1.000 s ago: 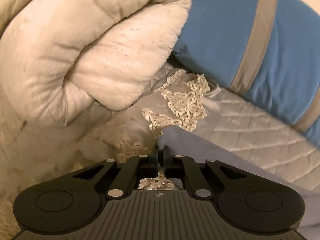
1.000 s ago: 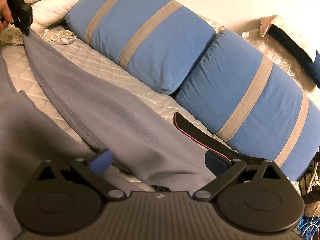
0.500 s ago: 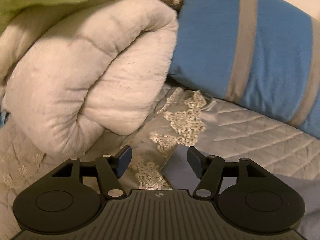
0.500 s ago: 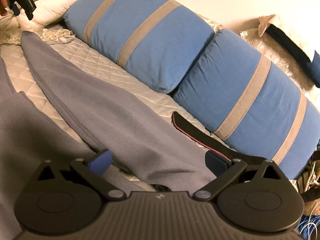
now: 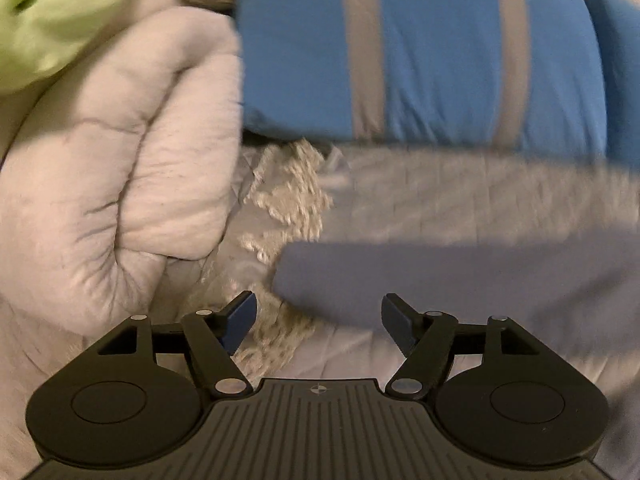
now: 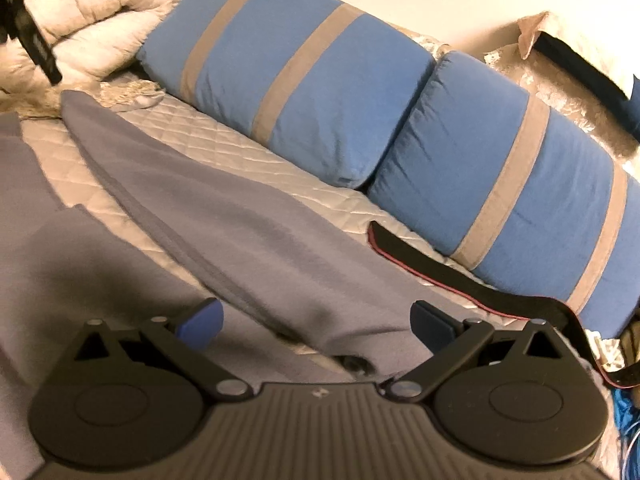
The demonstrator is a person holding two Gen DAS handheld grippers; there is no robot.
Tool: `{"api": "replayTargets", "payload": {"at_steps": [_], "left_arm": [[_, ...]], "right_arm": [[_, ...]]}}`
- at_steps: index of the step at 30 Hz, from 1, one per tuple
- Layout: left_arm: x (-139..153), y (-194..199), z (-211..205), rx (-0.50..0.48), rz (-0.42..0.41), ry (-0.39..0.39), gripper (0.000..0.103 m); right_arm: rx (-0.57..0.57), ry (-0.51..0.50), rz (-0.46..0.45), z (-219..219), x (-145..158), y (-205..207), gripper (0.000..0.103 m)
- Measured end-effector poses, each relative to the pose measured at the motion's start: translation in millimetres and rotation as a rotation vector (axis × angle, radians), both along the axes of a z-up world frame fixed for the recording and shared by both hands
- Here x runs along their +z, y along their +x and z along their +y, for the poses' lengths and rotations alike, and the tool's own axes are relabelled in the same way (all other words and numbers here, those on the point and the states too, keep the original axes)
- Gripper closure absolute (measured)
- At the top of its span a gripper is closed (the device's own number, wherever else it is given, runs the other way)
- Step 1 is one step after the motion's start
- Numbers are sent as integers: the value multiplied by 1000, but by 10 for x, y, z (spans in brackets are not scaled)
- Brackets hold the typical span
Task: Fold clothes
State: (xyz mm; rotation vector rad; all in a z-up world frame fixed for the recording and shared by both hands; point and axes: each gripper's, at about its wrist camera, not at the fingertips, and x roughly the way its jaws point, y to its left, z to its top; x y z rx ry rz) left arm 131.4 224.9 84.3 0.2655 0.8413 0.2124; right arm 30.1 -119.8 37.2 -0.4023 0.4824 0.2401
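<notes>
A grey-blue garment lies spread on the quilted bedcover, with a long narrow part running up to the far left. Its end lies just beyond my left gripper. That gripper's jaws are opening and nothing is between them. In the right wrist view my left gripper hangs above that end, clear of the cloth. My right gripper stands open low over the near part of the garment, its pads not pressing on the fabric.
Two blue pillows with grey stripes line the far side of the bed. A rolled cream comforter and green fabric lie at the left, lace trim beside them. A black strap with a red edge lies at the pillows.
My left gripper was shut on the garment's end, then opened, let it go and rose away while rolling. The end now lies flat on the bed. My right gripper stayed put.
</notes>
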Motion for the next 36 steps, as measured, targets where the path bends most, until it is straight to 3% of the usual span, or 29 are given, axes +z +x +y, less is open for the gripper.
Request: {"api": "replayTargets", "payload": {"at_steps": [3, 7, 12, 14, 16, 19, 20, 21, 25, 26, 27, 28, 30, 33, 36], "left_arm": [[-173, -11, 10, 14, 69, 89, 35], [-274, -12, 166, 96, 128, 56, 35], [-422, -1, 323, 159, 159, 32, 37], [-498, 22, 372, 160, 173, -7, 49], [-575, 32, 408, 164, 202, -49, 76], [-584, 16, 431, 181, 191, -60, 96], [-577, 14, 438, 192, 187, -49, 97], [-568, 7, 447, 196, 180, -52, 98], [-537, 1, 421, 201, 145, -37, 99], [-531, -2, 403, 202, 134, -28, 99], [-521, -3, 386, 205, 117, -17, 99], [-505, -1, 372, 209, 96, -8, 99], [-469, 15, 356, 219, 60, 1, 99], [-422, 21, 353, 242, 17, 17, 99], [-446, 44, 364, 262, 21, 29, 99]], "right_arm": [[54, 28, 21, 18, -2, -59, 0], [141, 39, 32, 74, -7, -120, 0], [227, 147, 129, 60, -19, -93, 1], [247, 212, 178, 43, -29, -56, 2], [265, 266, 220, 27, -54, -8, 6], [242, 267, 237, 49, -125, 74, 9], [236, 259, 235, 62, -145, 102, 10], [231, 250, 233, 75, -166, 131, 16], [175, 254, 251, 94, -255, 247, 67], [163, 270, 253, 80, -259, 264, 74], [150, 294, 254, 54, -241, 276, 93], [123, 312, 247, 23, -220, 287, 101], [87, 334, 221, -49, -184, 304, 101], [-13, 286, 146, -99, -182, 328, 102], [-71, 302, 153, -204, -201, 413, 102]]}}
